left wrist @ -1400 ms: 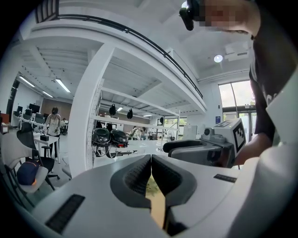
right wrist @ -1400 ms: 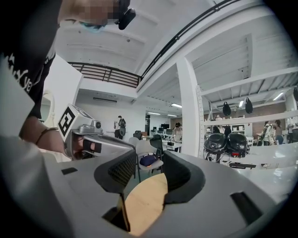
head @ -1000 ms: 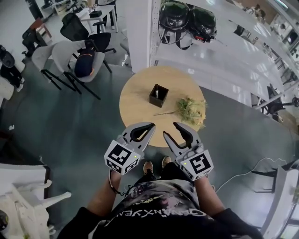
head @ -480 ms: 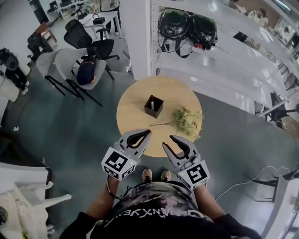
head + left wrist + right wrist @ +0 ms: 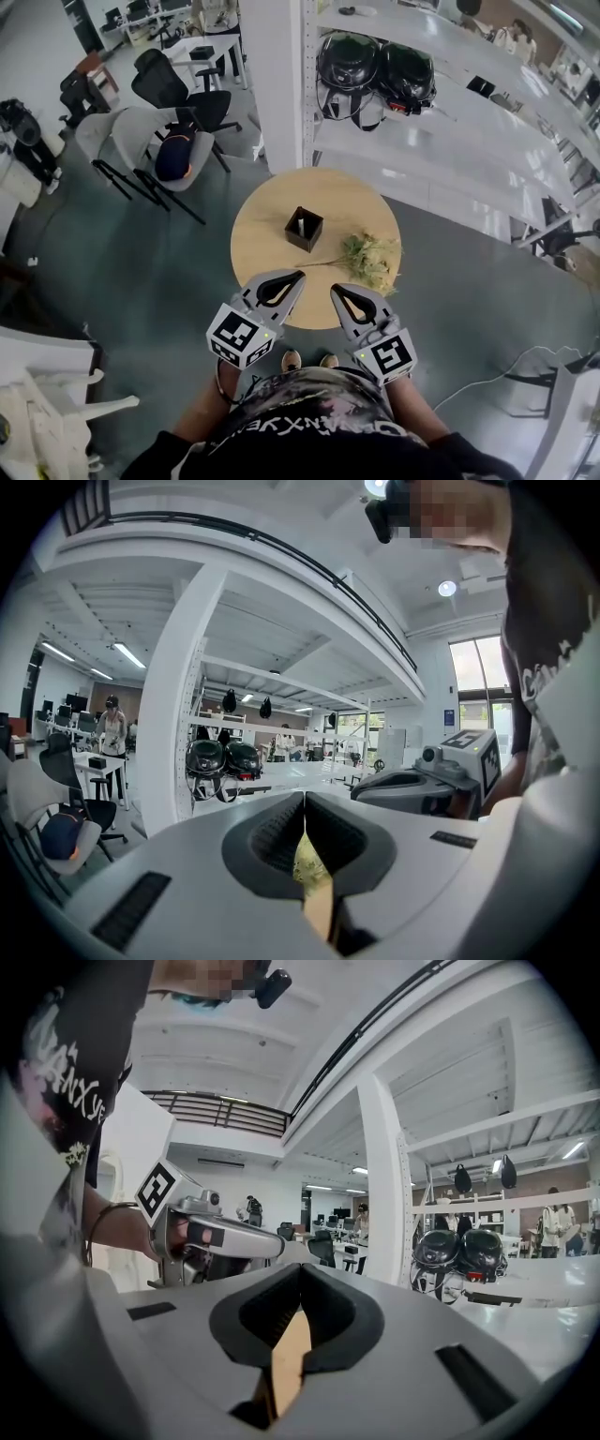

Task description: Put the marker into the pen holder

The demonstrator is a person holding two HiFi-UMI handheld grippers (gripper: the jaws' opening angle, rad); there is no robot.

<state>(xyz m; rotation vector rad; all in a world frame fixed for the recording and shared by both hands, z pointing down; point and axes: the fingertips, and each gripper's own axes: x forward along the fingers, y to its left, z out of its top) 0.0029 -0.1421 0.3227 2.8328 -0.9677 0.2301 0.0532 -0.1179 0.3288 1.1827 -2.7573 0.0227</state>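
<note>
Hovering over the near edge of the table [image 5: 267,202], both grippers are empty. The left gripper [image 5: 305,795] has its jaws pressed together tip to tip, with nothing between them. The right gripper [image 5: 300,1267] is closing its jaws onto each other; its tips meet and hold nothing. Neither touches the table. The marker [image 5: 300,225] stands upright inside the pen holder [image 5: 309,238] near the table's middle, well apart from both grippers. Flowers [image 5: 373,259] lie just right of the holder.
</note>
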